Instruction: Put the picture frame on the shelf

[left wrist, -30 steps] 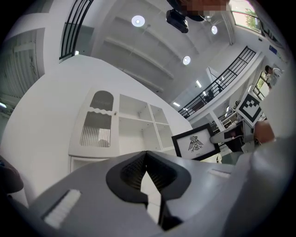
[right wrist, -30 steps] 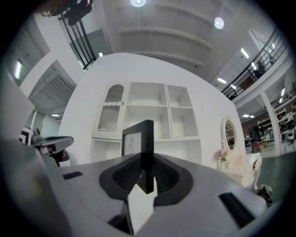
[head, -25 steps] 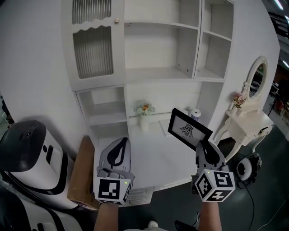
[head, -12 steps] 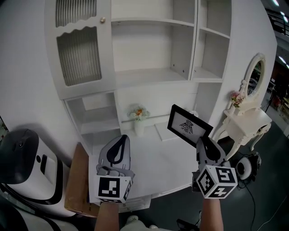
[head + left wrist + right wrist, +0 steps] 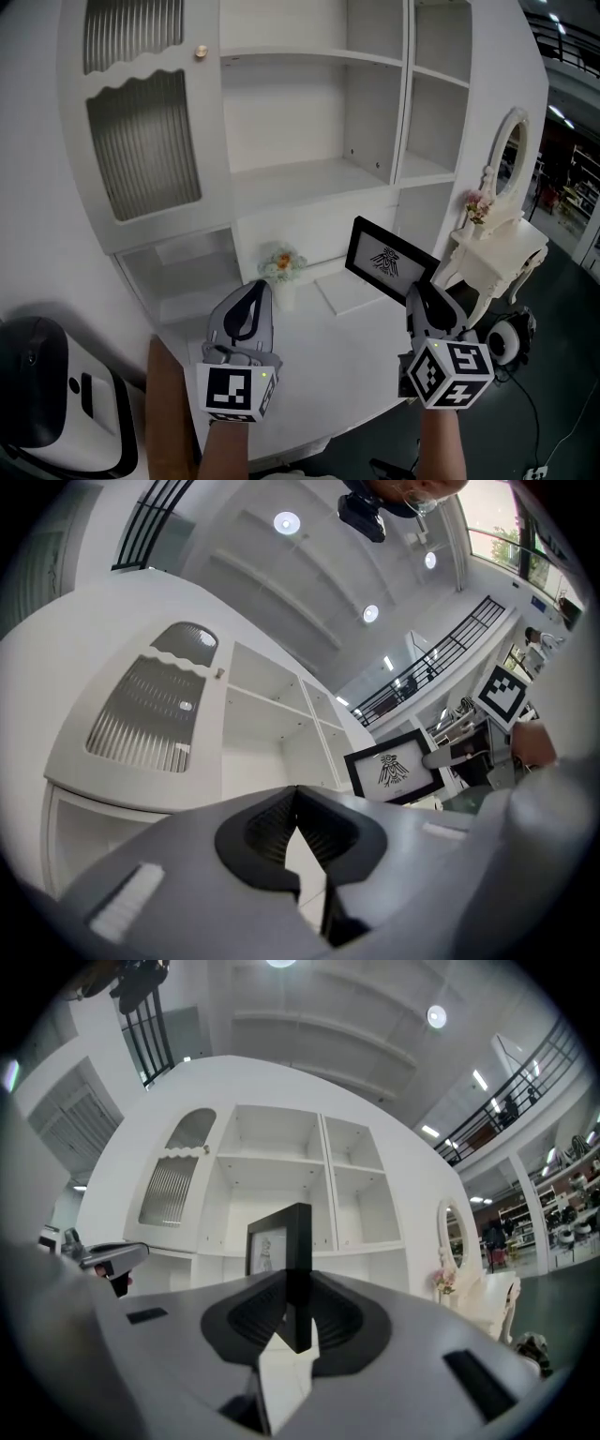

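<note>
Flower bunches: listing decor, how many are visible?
2. One bunch on the desk below the shelves; another bunch on the dressing table beside the mirror. More may be hidden.

black picture frame (image 5: 391, 265), white shelf (image 5: 300, 178)

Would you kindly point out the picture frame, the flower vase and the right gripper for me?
picture frame (image 5: 387, 262): head view, on the bird print.
flower vase (image 5: 285, 295): head view, on the white body.
right gripper (image 5: 422, 298): head view, between its tips, at the frame's edge.
</note>
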`<act>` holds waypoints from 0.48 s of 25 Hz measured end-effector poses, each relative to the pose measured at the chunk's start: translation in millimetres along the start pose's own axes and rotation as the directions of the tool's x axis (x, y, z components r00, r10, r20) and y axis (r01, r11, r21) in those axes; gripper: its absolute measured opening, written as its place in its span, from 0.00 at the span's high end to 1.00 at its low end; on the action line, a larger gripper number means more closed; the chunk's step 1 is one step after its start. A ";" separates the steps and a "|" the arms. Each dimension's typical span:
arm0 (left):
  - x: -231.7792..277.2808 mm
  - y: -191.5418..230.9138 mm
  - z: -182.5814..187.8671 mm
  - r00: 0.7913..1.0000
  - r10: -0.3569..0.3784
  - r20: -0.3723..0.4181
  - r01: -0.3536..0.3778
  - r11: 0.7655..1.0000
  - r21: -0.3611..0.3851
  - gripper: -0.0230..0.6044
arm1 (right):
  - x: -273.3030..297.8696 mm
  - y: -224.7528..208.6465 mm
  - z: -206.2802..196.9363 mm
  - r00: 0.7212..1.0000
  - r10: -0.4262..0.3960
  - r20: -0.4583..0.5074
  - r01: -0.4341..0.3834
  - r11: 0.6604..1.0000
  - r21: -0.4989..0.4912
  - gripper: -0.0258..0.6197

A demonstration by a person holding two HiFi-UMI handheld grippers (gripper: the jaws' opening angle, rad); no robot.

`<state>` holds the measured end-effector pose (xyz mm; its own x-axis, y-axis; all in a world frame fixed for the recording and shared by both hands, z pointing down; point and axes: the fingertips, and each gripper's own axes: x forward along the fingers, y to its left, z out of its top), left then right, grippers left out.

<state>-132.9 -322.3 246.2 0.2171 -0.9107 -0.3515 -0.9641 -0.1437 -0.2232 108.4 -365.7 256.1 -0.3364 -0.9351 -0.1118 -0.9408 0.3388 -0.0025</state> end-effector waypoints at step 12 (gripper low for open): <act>31.8 38.4 -21.6 0.991 -0.127 0.038 0.128 0.991 -0.046 0.95 | 66.4 26.7 27.8 0.995 -0.101 -0.011 0.101 0.995 0.008 0.83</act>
<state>-166.3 -365.2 246.1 0.3432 -0.8696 -0.3550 -0.9343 -0.2770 -0.2245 62.1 -415.9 221.0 -0.2400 -0.9656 -0.0997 -0.9697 0.2433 -0.0220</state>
